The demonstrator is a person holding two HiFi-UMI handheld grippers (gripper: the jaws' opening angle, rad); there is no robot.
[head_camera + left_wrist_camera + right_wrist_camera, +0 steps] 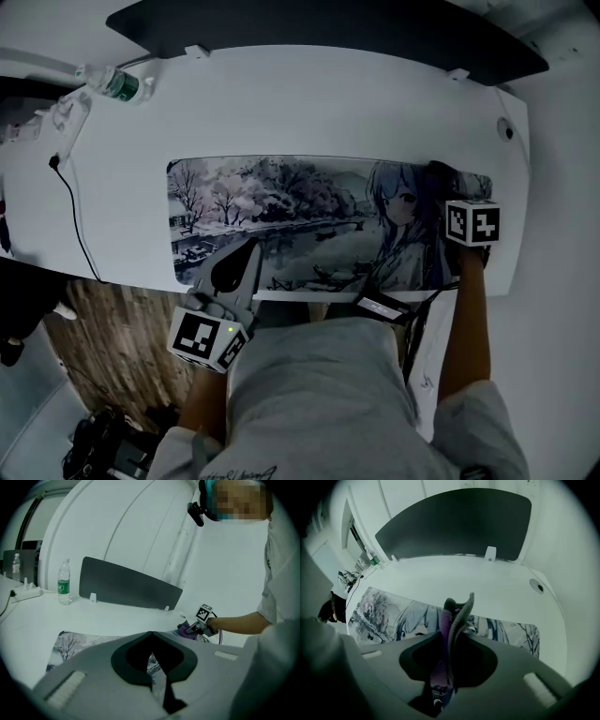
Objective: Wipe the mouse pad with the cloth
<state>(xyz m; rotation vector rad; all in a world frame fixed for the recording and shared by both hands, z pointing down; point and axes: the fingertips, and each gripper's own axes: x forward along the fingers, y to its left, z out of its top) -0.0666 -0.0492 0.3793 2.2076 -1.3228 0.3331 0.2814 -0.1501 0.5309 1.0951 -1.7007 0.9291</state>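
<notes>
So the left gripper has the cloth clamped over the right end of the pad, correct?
Wrong gripper. It is the right gripper that has the cloth clamped over the right end of the pad. The right gripper view shows the cloth pinched between its jaws. The left gripper is shut on nothing.

White desk (309, 103), dark divider panel (328, 28) along its far edge, green-labelled water bottle (117, 84) upright at left — black cable (80, 225) nearby

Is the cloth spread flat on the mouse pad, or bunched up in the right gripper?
Bunched up: the cloth stands in upright folds, pinched by the fingers of the right gripper, not spread on the mouse pad.
</notes>
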